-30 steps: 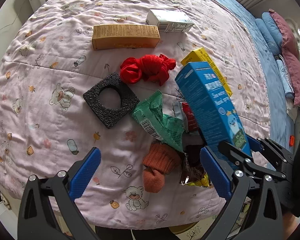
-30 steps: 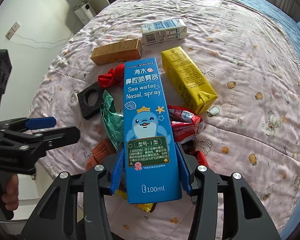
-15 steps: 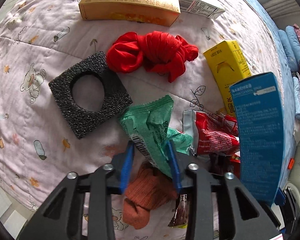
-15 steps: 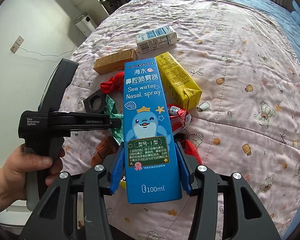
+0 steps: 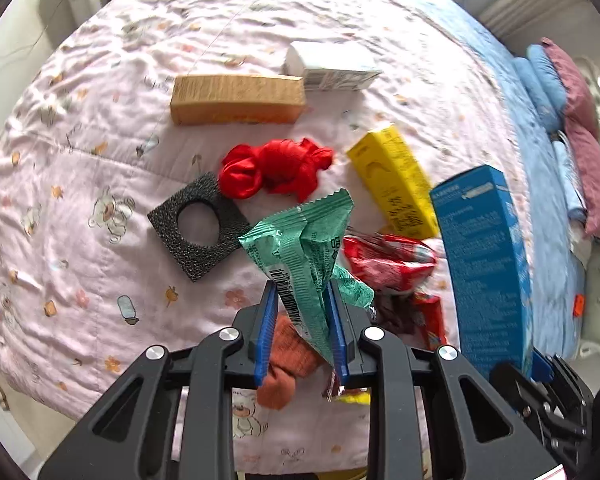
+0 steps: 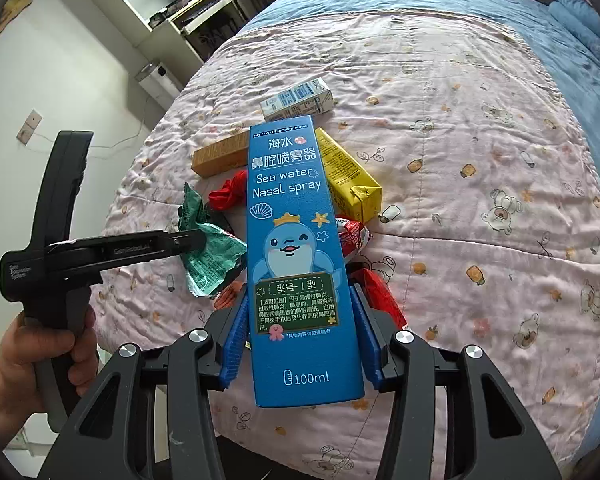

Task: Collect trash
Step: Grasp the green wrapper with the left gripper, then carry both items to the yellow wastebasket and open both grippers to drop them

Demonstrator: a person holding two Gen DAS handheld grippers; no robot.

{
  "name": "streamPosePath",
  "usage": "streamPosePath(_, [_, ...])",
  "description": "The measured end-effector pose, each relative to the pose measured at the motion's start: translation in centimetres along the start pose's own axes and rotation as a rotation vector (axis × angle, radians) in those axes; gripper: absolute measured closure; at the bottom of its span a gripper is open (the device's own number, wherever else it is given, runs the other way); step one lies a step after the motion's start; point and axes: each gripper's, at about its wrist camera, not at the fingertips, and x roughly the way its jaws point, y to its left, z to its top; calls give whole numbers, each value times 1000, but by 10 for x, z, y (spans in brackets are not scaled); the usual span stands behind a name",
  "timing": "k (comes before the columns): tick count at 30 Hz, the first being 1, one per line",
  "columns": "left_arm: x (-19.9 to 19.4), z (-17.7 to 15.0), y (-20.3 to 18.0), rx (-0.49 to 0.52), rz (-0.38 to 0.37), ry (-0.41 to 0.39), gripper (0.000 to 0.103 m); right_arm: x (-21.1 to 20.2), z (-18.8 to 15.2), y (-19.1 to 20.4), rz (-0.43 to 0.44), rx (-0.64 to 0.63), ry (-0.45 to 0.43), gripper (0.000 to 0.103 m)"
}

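My left gripper (image 5: 302,300) has its jaws closing on a crumpled green wrapper (image 5: 304,240), which hangs lifted above the pink quilt (image 5: 80,160); the blue pads press its sides. The right wrist view shows that green wrapper (image 6: 208,252) at the left gripper's tip (image 6: 196,240). My right gripper (image 6: 298,320) is shut on a tall blue nasal spray box (image 6: 296,248), held upright above the bed. That blue box (image 5: 484,264) stands at the right of the left wrist view. Red wrappers (image 5: 388,264) and an orange sock (image 5: 288,364) lie below.
On the quilt lie a tan box (image 5: 236,98), a white carton (image 5: 332,66), a yellow carton (image 5: 396,184), a red cloth (image 5: 276,168) and a black foam square with a hole (image 5: 198,226). Pillows (image 5: 572,120) sit far right. A person's hand (image 6: 40,356) grips the left tool's handle.
My left gripper dropped onto the pile, shut on the green wrapper and lifted it off the quilt. My right gripper rose a little, still holding the blue box.
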Motion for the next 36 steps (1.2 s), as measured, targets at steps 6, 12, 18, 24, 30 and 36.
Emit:
streamPosePath(6, [-42, -13, -11, 167, -97, 21, 78, -39, -17, 21, -62, 98, -91, 56])
streamPosePath(12, [-77, -47, -28, 359, -159, 58, 78, -79, -55, 38, -127, 254, -203, 56])
streamPosePath(18, [-91, -93, -57, 497, -206, 105, 78, -122, -111, 34, -203, 381, -266, 56])
streamPosePath(24, [-86, -150, -104, 628, -250, 172, 78, -154, -183, 11, -271, 520, -267, 56])
streamPosePath(30, [-60, -234, -156, 755, -250, 274, 78, -171, -278, -26, -307, 677, -223, 56])
streamPosePath(36, [-16, -332, -193, 866, -208, 394, 78, -176, -368, -52, -342, 805, -137, 56])
